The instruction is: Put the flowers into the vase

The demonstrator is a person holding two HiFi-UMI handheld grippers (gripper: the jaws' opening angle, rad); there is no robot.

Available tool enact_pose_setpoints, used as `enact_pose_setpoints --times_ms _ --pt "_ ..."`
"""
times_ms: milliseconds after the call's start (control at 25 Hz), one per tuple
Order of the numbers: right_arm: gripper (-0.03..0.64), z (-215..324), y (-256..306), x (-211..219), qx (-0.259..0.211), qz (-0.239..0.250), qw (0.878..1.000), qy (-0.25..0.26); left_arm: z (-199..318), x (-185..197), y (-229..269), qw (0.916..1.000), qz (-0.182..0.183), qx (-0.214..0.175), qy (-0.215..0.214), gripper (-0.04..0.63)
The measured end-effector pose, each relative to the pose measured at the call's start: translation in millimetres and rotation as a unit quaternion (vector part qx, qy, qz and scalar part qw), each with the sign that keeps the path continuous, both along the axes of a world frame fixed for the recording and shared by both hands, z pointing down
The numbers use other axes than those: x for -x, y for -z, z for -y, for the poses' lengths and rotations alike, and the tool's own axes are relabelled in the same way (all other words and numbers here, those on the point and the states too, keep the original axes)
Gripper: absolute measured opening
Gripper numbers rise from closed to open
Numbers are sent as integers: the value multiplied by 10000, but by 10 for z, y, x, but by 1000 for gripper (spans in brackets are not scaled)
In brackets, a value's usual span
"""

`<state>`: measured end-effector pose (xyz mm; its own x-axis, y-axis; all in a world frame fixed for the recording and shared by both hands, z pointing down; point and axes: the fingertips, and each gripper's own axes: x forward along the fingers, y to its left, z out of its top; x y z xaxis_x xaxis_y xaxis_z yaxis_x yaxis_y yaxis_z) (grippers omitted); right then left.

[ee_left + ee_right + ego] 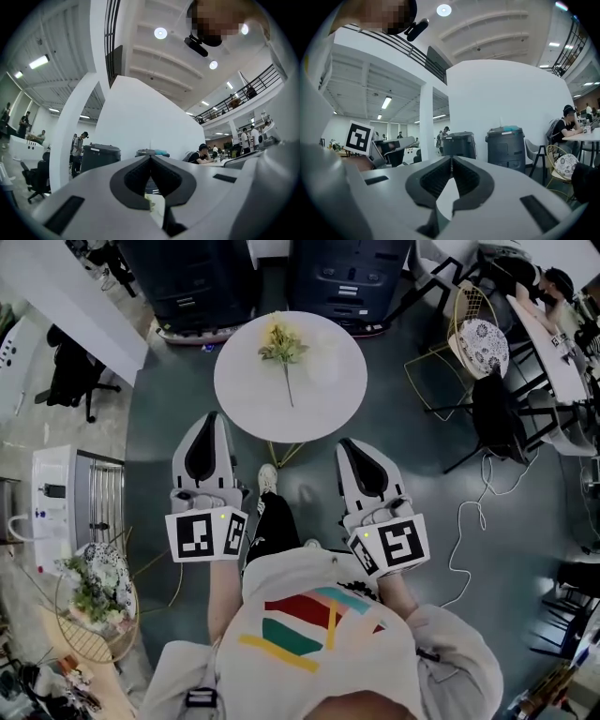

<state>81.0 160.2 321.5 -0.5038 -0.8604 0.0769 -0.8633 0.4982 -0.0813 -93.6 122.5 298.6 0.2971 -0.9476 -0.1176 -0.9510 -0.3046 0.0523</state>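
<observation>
A flower sprig (283,345) with yellow blooms and green leaves lies flat on the round white table (244,390), its stem pointing towards me. Beside it on the right is a pale shape (324,360), too faint to tell as a vase. My left gripper (210,418) and right gripper (347,442) are held level side by side, short of the table's near edge. Both are shut with nothing in them. In the left gripper view the jaw tips of the left gripper (150,157) touch. In the right gripper view the jaw tips of the right gripper (451,158) touch too.
Two dark bins (206,282) (352,273) stand behind the table. A wire chair with a patterned cushion (480,343) and a black chair (506,418) are at the right. A white cable (466,540) lies on the floor. A wire basket of flowers (94,596) sits at my lower left.
</observation>
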Motion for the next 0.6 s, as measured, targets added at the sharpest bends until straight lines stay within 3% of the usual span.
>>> enact_pose_setpoints --times_ms 600 --pt "14 2167 136 839 261 -171 9974 -652 2317 683 139 9973 -80 75 -731 6"
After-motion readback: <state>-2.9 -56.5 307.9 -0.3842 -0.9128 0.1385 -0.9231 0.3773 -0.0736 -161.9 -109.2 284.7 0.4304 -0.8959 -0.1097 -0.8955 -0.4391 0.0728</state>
